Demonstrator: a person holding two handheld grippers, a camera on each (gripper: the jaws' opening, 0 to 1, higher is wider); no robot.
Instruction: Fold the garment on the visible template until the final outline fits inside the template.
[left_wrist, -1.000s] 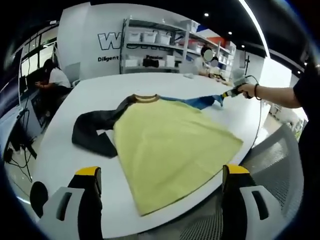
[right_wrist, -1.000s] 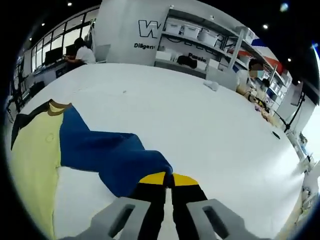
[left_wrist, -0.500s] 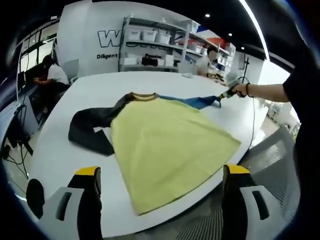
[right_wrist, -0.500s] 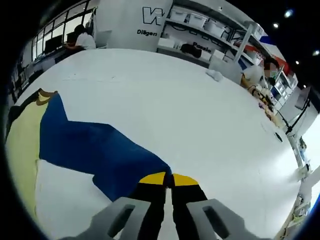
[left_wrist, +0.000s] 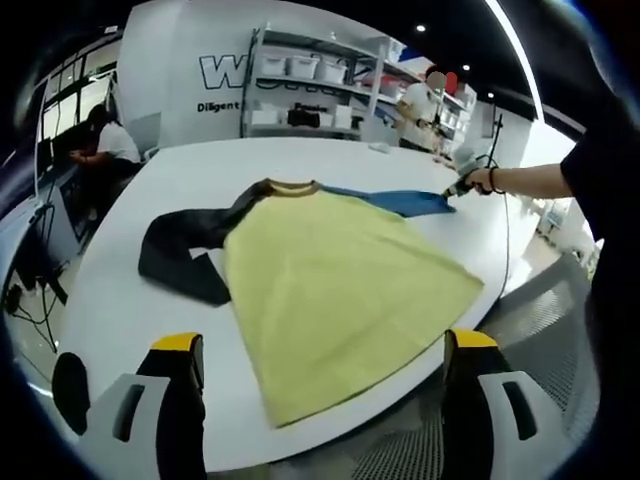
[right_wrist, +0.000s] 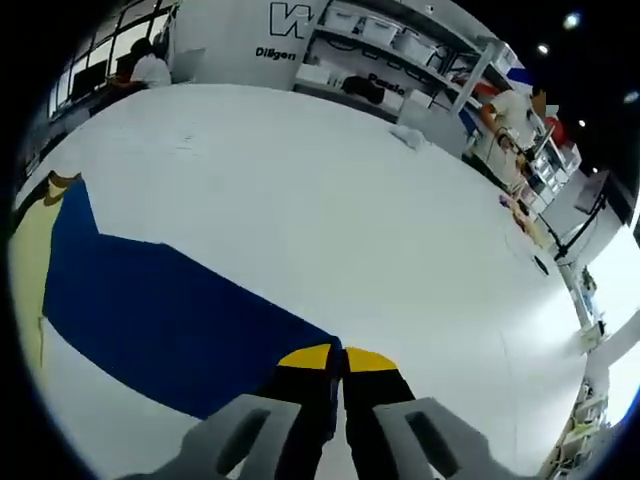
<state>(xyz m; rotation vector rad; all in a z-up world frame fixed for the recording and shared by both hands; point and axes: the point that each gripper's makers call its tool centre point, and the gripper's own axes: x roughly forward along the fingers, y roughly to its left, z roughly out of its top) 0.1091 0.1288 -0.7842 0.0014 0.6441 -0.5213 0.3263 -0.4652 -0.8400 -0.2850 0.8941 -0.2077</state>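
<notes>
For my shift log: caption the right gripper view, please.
Right gripper shut on the blue sleeve, stretched flat across the white table.

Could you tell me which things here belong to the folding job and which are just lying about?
Job:
- garment, yellow body
- blue sleeve, pinched in the right gripper
- black sleeve
- left gripper, jaws apart

Lying about:
- shelves
- small white object on the table

You are working in a lab or workshop hall: past the far edge of the big white table (left_wrist: 120, 290) stand metal shelves (left_wrist: 320, 95) of storage bins, a lettered white wall (left_wrist: 180, 80), and a person (left_wrist: 105, 150) at a desk.
</notes>
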